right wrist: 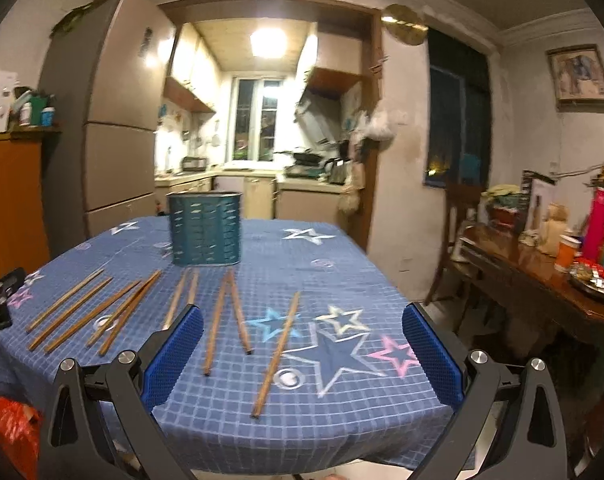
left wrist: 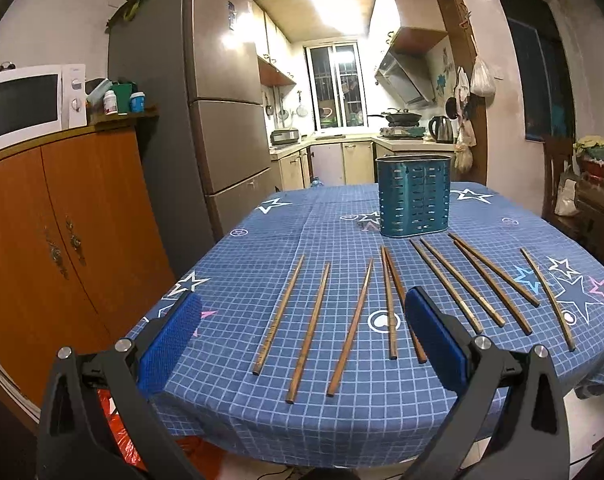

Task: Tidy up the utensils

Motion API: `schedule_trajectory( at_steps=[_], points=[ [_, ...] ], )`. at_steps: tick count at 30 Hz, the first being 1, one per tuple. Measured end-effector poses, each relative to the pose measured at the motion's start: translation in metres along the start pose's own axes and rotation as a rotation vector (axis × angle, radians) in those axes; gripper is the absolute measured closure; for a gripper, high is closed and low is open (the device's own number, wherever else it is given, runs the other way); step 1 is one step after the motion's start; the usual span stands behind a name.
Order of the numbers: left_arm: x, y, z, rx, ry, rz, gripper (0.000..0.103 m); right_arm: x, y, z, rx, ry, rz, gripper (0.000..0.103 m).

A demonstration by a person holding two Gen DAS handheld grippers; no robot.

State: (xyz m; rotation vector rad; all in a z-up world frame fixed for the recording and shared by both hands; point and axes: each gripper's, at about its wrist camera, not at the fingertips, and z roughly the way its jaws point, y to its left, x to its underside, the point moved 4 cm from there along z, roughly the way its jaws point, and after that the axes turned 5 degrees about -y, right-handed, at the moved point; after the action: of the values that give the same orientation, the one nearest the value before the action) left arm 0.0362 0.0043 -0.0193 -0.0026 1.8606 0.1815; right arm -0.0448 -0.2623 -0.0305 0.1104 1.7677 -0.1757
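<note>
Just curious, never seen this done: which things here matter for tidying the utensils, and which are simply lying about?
Part of the job:
- wooden chopsticks spread on the table
- teal slotted holder behind them
- left claw and right claw, both open

Just there:
- star-patterned tablecloth
- microwave
- fridge
- kettle

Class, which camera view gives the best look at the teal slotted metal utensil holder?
The left wrist view: the teal slotted metal utensil holder appears sharp, its slots distinct. The right wrist view shows it whole but motion-blurred.
</note>
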Motion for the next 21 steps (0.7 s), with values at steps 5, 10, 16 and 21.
schedule_trajectory(
  at_steps=[5,10,16,21],
  points=[
    [-0.002,-0.001,0.0,0.001,0.0,0.01,0.005,0.006,0.008,0.005,-0.092,0.063,0.031,0.003],
    [-0.001,0.0,0.002,0.001,0.006,0.014,0.005,0.01,0.012,0.007,-0.143,0.13,0.077,0.003],
    [0.001,-0.003,0.002,0.006,0.009,0.021,0.005,0.012,0.021,0.001,-0.176,0.128,0.054,0.003],
    [0.001,-0.004,0.003,0.007,0.011,0.029,0.005,0.013,0.032,0.0,-0.184,0.138,0.013,0.003]
  ],
)
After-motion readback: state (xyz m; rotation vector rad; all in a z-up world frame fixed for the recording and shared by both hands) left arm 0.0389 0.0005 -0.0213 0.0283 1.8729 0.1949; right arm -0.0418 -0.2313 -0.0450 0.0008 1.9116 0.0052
